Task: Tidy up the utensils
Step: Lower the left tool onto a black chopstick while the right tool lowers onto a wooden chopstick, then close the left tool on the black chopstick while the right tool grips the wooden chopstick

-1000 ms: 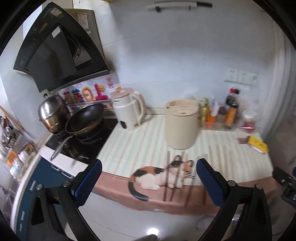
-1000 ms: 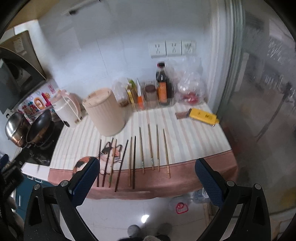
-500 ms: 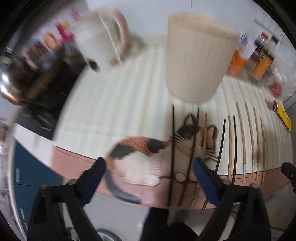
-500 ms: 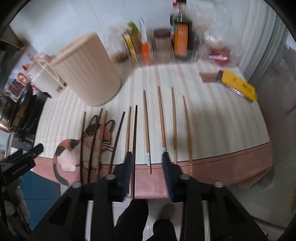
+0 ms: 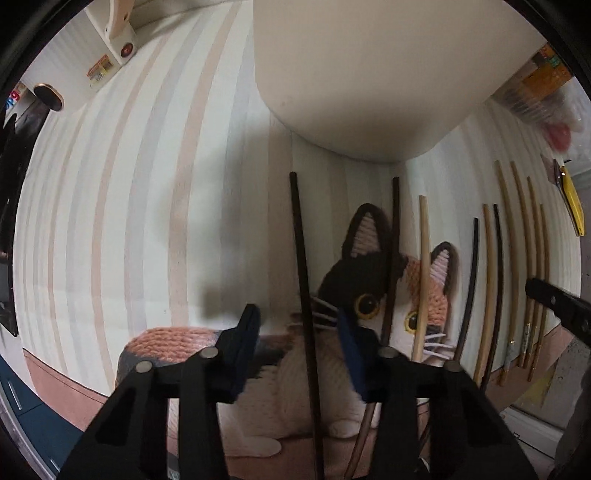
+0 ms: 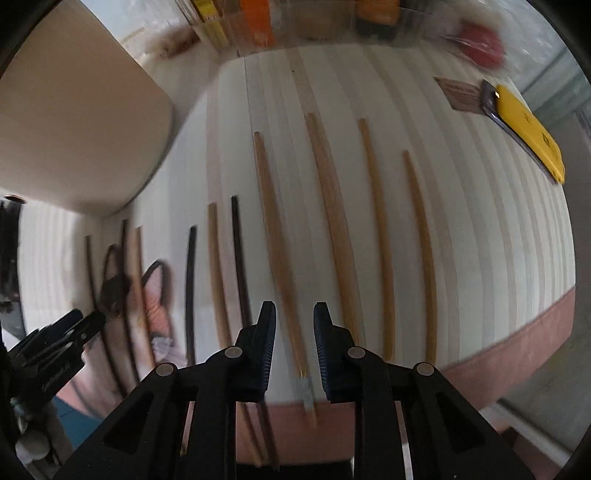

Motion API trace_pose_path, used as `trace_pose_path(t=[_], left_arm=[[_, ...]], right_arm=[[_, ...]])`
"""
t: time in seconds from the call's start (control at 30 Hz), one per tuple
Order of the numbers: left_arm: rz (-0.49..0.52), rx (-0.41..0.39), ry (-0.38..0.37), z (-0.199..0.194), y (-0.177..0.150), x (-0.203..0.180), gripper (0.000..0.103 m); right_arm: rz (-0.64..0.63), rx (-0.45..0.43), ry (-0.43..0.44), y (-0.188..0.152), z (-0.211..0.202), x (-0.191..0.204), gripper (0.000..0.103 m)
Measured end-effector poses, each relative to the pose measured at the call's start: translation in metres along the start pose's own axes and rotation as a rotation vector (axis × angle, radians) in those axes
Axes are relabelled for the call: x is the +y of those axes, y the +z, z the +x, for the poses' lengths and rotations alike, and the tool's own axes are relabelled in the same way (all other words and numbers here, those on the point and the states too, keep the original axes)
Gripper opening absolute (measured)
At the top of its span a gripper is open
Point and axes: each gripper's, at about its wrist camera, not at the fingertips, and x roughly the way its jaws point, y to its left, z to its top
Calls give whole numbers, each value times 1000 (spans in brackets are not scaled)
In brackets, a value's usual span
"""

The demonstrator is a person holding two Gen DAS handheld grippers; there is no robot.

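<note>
Several chopsticks lie side by side on a striped mat (image 5: 110, 184) printed with a cat. My left gripper (image 5: 299, 326) points down over the cat; a black chopstick (image 5: 301, 258) runs between its closing jaws, with a gap on each side. My right gripper (image 6: 294, 323) hangs over a light wooden chopstick (image 6: 273, 221) that passes between its closing jaws, the pads clear of it. A tall beige utensil holder (image 5: 362, 74) stands just behind the chopstick tips. More dark chopsticks (image 6: 190, 288) and wooden chopsticks (image 6: 376, 221) lie to either side.
A white kettle (image 5: 114, 33) stands at the back left. Bottles and packets (image 6: 258, 22) line the back wall. A yellow box (image 6: 528, 129) lies at the far right. The mat's pink border (image 6: 517, 332) hangs over the counter's front edge.
Both grippers have dropped from high above the counter to just over the chopsticks and now point down. Both sets of jaws have narrowed from wide open, each around one chopstick.
</note>
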Motion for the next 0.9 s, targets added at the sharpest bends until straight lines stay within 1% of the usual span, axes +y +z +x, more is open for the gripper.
trace_pose_path(t=[0.03,0.07,0.1,0.17,0.2,0.23,0.33,0.37,0.4,0.53,0.67,0.7,0.73,0.8,0.83,0.87,0.9], left_arm=[[2,-1,5,-1,-1,-1,25],[-2,-4,14,-3,-1,-1,12],[-7,-5,12,-3,-2,0,4],[-22,3,-11,-8,-3,5,4],[-27,9,-17,-10,-3,7,3],[-28,13,-20,-11,-3,9,3],[-38,26,-10,-19,-3,13,3],[-42,27,-6,-20,-5,14,3],[-49,28,-2,-21,-6,15,3],[-59,46,15,-32,-17,18,3],[-58,39,38,-36,-27,11,3],[-56,36,46,-38,-29,9,3],[-54,30,52,-28,-41,8,3],[-50,31,63,-27,-42,3,4],[-50,32,66,-27,-43,0,4],[-45,33,70,-28,-41,-3,4],[-36,35,76,-25,-34,-8,4]], right_arm=[[-10,3,-18,5,5,3,22],[-17,6,-35,9,9,6,22],[-23,13,-57,12,13,8,22],[-34,29,-82,18,21,12,23],[-38,23,-85,20,22,14,23],[-54,28,-93,21,22,17,21],[-92,38,-100,19,22,25,7],[-103,47,-109,17,22,28,7],[-106,56,-107,16,22,29,7],[-83,130,-34,0,22,25,7],[-90,152,-21,-12,19,19,7],[-93,159,-21,-14,20,17,7],[-96,166,-27,-14,20,17,7],[-115,176,-43,-11,25,20,10],[-135,176,-72,-12,25,23,16],[-150,171,-91,-11,33,26,21],[-166,164,-107,-11,32,31,22]])
